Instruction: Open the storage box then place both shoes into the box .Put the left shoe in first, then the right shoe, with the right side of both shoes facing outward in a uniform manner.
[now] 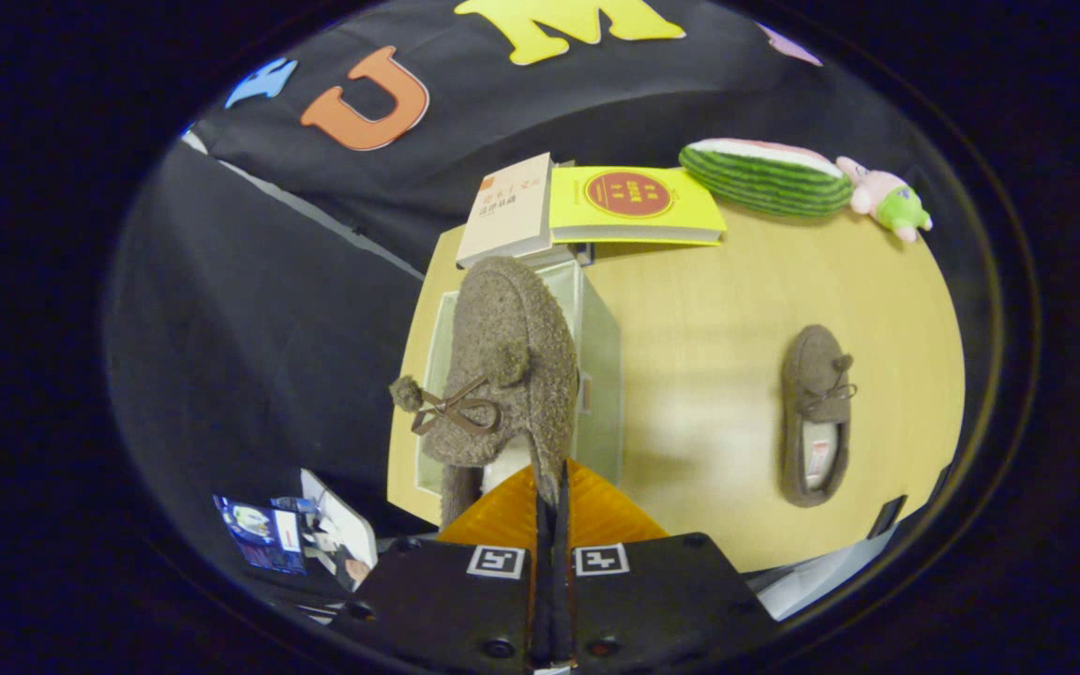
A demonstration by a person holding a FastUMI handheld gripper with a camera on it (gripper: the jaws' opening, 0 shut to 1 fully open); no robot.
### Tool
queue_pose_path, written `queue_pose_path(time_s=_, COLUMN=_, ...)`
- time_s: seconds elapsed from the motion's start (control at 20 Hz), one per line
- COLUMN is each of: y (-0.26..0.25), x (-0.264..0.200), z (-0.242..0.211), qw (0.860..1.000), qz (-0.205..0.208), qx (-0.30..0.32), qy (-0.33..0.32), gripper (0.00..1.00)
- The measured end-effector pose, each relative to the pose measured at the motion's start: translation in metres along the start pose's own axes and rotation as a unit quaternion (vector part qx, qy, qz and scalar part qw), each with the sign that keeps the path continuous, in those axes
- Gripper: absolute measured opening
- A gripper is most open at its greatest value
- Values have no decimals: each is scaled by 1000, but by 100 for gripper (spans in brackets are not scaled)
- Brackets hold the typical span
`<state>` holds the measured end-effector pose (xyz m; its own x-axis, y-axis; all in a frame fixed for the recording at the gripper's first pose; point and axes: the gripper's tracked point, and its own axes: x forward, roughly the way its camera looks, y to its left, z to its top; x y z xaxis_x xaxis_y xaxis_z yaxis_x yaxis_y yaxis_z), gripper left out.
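My fingers (pixel 549 502) pinch the heel rim of one slipper (pixel 502 375), hanging over the open box (pixel 601 375). That thin grip could slip or twist it; the other slipper (pixel 814 417) waits on the desk (pixel 690 375).

Books (pixel 587 206) crowd box (pixel 596 375); table (pixel 709 375) (rightward) open

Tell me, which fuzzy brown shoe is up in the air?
The fuzzy brown slipper with the pompom bow, pinched by its side wall in the hand-held gripper over the pale green storage box. The other brown slipper lies flat on the wooden table.
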<state>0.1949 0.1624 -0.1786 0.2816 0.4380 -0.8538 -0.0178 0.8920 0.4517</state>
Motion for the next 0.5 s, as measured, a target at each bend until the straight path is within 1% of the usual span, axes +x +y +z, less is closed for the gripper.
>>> queue_pose_path(time_s=0.15, y=17, x=32, z=8, qw=1000, qz=-7, qx=21, qy=-12, gripper=6)
queue_pose_path(time_s=0.25, y=33, x=52, z=8, qw=999, qz=0, qx=40, qy=-15, gripper=6)
queue_pose_path(time_s=0.35, y=41, x=77, z=12, qw=999, qz=-3, qx=31, qy=-15, gripper=6)
queue_pose_path(time_s=0.5, y=46, x=105, z=6, qw=999, qz=-21, qx=18, qy=-18, gripper=6)
